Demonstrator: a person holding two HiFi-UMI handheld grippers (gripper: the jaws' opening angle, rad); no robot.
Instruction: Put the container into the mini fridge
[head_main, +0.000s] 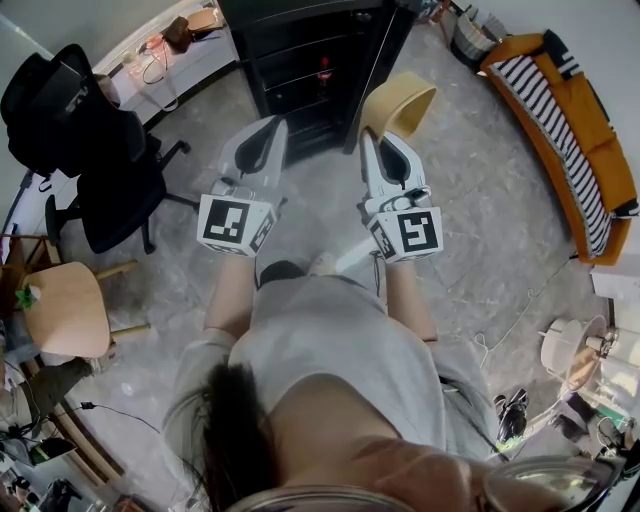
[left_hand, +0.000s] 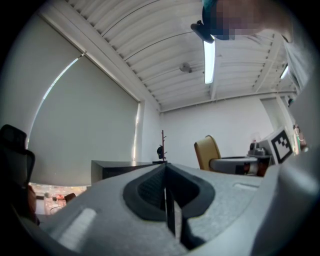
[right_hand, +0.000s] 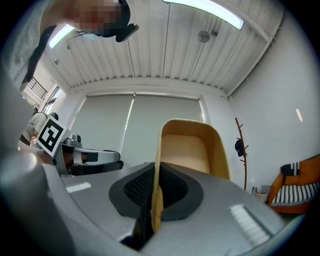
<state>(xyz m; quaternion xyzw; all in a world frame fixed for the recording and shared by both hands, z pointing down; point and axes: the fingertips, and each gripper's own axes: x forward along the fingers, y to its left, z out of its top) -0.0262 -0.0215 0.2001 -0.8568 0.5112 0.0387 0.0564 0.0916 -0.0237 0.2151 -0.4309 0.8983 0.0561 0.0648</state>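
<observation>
Overhead, from the head view, we looked down on a person in a grey shirt holding both tongs out over a grey floor. The right gripper carried the tan container at its tip, with the container raised near the right front corner of the black mini fridge. The fridge front stood open and we could see its shelves. The left gripper pointed at the fridge beside the right one, with nothing at its tip. A black office chair stood to the left, a round wooden table was at the left edge, and an orange sofa with a striped cushion ran along the right.

In the left gripper view, we found the jaws pressed together with only a thin seam between them and nothing held. Beyond them lay the dark top of the fridge, with a coat stand against the white wall. The container showed to the right, on the end of the other tongs. A strip light ran across the slatted ceiling.

In the right gripper view, we saw the jaws closed tight on the thin wall of the container. The wall was pinched edge-on between the dark pads and the open bowl rose upright above them. The left gripper and its marker cube showed at the left of that picture, and part of the sofa at the lower right.
</observation>
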